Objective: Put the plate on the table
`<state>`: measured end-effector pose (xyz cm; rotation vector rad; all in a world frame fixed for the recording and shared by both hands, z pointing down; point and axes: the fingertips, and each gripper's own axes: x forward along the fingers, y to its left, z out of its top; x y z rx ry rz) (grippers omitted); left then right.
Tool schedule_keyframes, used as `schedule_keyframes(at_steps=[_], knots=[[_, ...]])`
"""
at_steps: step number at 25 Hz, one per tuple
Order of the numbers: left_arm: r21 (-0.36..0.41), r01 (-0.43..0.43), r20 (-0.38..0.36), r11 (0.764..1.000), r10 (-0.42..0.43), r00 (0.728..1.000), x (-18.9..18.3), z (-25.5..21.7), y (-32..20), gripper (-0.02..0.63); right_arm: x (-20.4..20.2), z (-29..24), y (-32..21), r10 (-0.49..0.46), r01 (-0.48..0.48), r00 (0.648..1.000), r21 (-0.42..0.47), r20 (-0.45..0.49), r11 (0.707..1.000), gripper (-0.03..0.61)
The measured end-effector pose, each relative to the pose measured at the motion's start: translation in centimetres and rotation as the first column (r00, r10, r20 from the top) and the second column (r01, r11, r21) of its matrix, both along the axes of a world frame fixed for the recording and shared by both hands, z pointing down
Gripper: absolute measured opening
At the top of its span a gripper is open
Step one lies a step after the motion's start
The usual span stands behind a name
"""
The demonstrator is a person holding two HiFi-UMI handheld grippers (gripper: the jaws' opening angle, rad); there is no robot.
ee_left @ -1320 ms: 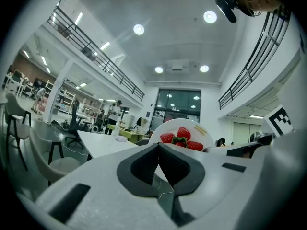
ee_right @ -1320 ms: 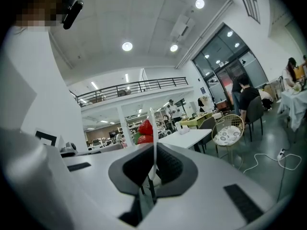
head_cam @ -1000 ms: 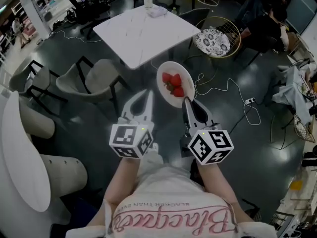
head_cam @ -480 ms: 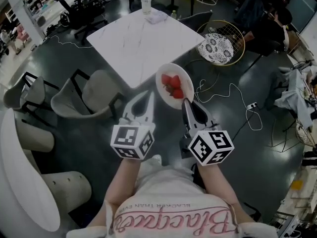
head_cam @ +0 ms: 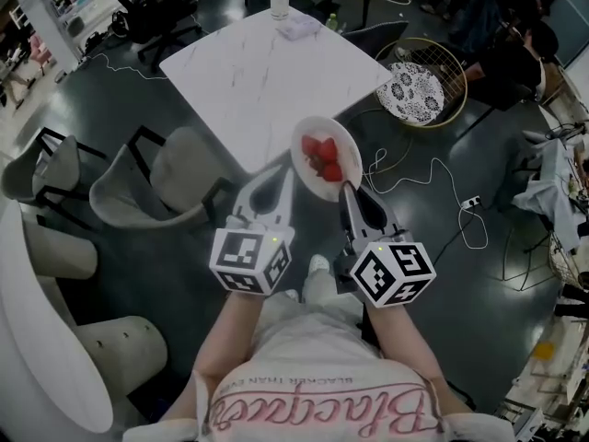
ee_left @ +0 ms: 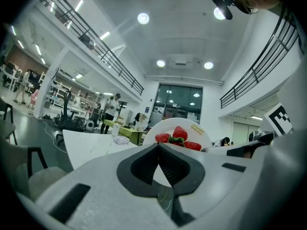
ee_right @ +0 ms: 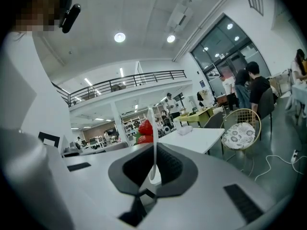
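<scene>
Near rim of plate (head_cam: 325,125) behind right gripper (head_cam: 345,188)

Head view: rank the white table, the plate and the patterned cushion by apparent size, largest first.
1. white table
2 and 3. plate and patterned cushion look about alike. The plate is nearer the camera, so they stay unranked.

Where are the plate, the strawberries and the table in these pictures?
Plate (head_cam: 324,127): head view, on its bare upper rim.
Strawberries (head_cam: 322,157): head view, on the middle of the red cluster.
Table (head_cam: 258,67): head view, on its bare white top.
</scene>
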<state>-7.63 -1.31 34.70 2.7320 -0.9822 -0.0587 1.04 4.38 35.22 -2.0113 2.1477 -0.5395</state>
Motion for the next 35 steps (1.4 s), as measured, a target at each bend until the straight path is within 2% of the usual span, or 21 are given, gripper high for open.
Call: schedule_keyframes(at_steps=[11,21,29,35], knots=[[-0.011,0.055,0.039,0.998,-0.055,0.998,2.8,1.0,-8.4,0.002,4.1,1.0,-8.9,-0.029,0.029,0.999,-0.001,0.041,1.0,0.008],[-0.029,0.128,0.065,0.991,-0.126,0.99,9.5,1.5,-19.3,0.002,11.1,1.5,-20.5,-0.115,0.117,0.992,-0.027,0.052,0.993,0.008],[-0.039,0.204,0.082,0.978,-0.201,0.976,15.1,2.6,-28.9,0.002,16.4,3.1,-31.1,-0.228,0.231,0.973,-0.073,0.045,0.97,0.008],[-0.055,0.254,0.093,0.966,-0.248,0.964,16.4,4.5,-33.4,0.002,17.8,5.9,-36.3,-0.299,0.303,0.953,-0.126,0.051,0.945,0.008]])
